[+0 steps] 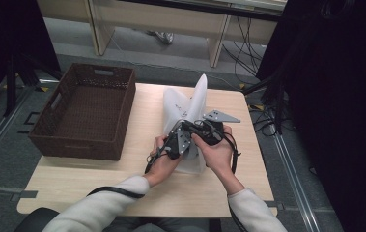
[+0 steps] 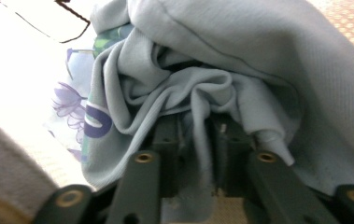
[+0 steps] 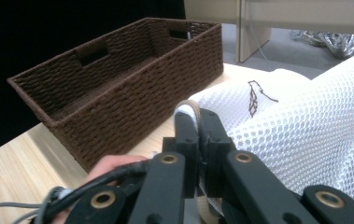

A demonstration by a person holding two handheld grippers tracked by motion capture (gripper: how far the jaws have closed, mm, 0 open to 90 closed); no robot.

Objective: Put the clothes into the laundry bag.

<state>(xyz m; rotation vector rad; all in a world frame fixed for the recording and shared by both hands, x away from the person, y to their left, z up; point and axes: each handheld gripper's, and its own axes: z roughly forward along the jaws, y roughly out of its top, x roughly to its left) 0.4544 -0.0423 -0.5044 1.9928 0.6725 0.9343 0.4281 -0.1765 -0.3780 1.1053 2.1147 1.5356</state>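
A white mesh bag (image 1: 190, 104) stands up from the middle of the table, with a small dark mark (image 3: 255, 97) on its netting. My right gripper (image 3: 198, 122) is shut on the bag's tan-trimmed edge; in the high view it (image 1: 208, 131) sits at the bag's lower right. My left gripper (image 2: 195, 128) is shut on a crumpled pale blue garment (image 2: 240, 60) with a purple flower print (image 2: 67, 100). In the high view this gripper (image 1: 176, 143) is pressed against the bag's lower front, close beside the right one. Whether the garment lies inside the bag I cannot tell.
A brown woven basket (image 1: 81, 145) with cut-out handles stands on the table's left half, and its near wall (image 3: 132, 116) is close to my right gripper. The wooden tabletop (image 1: 74, 179) is bare in front. Cables and desk legs lie on the floor beyond.
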